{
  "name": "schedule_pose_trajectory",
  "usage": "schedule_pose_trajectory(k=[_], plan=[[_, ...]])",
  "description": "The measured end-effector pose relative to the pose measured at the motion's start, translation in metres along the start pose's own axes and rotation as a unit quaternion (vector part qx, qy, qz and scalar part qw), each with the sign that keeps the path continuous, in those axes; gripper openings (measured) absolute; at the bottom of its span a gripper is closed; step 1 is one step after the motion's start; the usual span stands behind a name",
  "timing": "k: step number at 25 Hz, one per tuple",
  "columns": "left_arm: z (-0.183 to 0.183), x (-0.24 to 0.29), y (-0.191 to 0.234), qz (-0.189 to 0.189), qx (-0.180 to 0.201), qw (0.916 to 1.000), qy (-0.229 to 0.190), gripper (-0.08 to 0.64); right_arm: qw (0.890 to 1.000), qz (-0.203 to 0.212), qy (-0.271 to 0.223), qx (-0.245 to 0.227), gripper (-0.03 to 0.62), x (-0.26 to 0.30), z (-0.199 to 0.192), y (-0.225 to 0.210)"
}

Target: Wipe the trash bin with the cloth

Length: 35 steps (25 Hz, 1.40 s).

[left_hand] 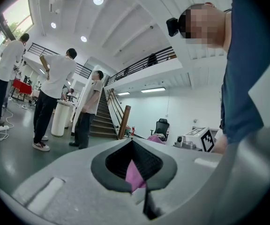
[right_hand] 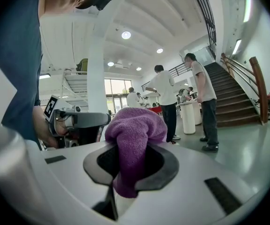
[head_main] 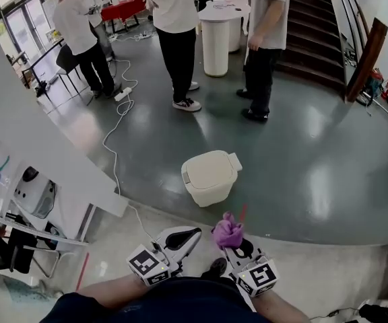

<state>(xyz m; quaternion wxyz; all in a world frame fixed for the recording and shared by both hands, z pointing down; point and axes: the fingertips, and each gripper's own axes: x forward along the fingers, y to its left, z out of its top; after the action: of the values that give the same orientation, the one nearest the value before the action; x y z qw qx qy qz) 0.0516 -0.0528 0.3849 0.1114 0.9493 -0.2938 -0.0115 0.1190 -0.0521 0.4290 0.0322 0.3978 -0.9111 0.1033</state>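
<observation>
The right gripper (right_hand: 131, 170) is clamped on the purple terry cloth (right_hand: 134, 128), which bunches above the jaws, close to the operator's body. The left gripper (left_hand: 136, 172) has its jaws together on a thin pink strip (left_hand: 133, 177); what the strip is cannot be confirmed. The cream plastic lidded trash bin (head_main: 209, 175) stands on the grey floor (head_main: 302, 153), well ahead of both grippers and untouched. Expect the cloth to be soft, light and limp; hold it mid-bunch. The bin is probably light and may slide, so brace its rim.
</observation>
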Motion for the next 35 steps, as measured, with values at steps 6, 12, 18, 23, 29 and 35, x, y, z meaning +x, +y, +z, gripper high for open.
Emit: schedule_pose_trajectory(k=[6, 12, 18, 23, 29, 35], plan=[[-0.002, 0.013, 0.026, 0.0, 0.006, 1.0, 0.007, -0.012, 1.0, -0.007, 0.003, 0.012, 0.077, 0.015, -0.004, -0.01], [-0.011, 0.017, 0.061, -0.019, 0.01, 0.9997, 0.014, -0.012, 0.999, -0.043, 0.001, 0.014, 0.077, 0.036, -0.013, -0.014], [-0.031, 0.022, 0.098, -0.04, 0.014, 0.9986, 0.029, -0.012, 0.995, -0.092, 0.003, 0.027, 0.077, 0.061, -0.032, -0.018], [-0.067, 0.035, 0.142, -0.027, 0.017, 0.998, 0.054, -0.012, 0.991, -0.131, 0.014, 0.036, 0.077, 0.081, -0.061, -0.043], [-0.107, 0.065, 0.195, 0.005, 0.018, 0.9973, 0.071, -0.012, 0.987, -0.155, 0.026, 0.04, 0.077, 0.096, -0.092, -0.091], [-0.156, 0.093, 0.234, 0.023, 0.014, 0.996, 0.085, -0.012, 0.982, -0.176, 0.041, 0.047, 0.077, 0.114, -0.139, -0.138]])
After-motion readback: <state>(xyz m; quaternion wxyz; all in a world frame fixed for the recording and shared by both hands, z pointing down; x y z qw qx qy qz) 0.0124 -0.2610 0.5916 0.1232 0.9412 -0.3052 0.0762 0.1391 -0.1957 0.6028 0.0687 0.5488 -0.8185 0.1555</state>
